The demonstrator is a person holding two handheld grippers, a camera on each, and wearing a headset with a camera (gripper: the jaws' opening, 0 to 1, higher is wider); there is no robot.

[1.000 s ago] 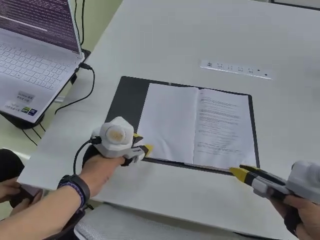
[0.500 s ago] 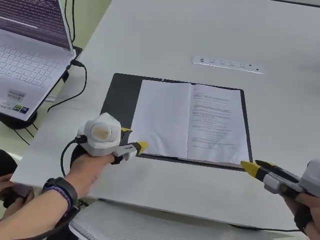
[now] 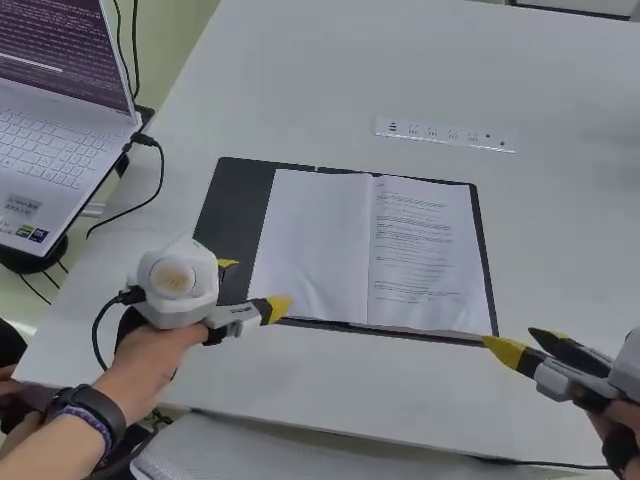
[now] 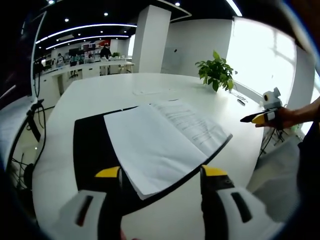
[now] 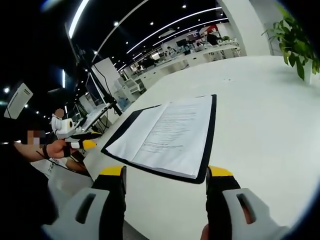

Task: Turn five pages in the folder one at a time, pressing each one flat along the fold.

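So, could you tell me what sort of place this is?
Most likely an open-plan office or lab: a large white table with a built-in socket strip, a laptop beside it, and a potted plant and rows of desks beyond.

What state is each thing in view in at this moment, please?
folder: open, lying flat on the table
left page: blank side up, flat
right page: printed side up, flat
laptop: open, screen lit
left gripper: open, empty
right gripper: open, empty
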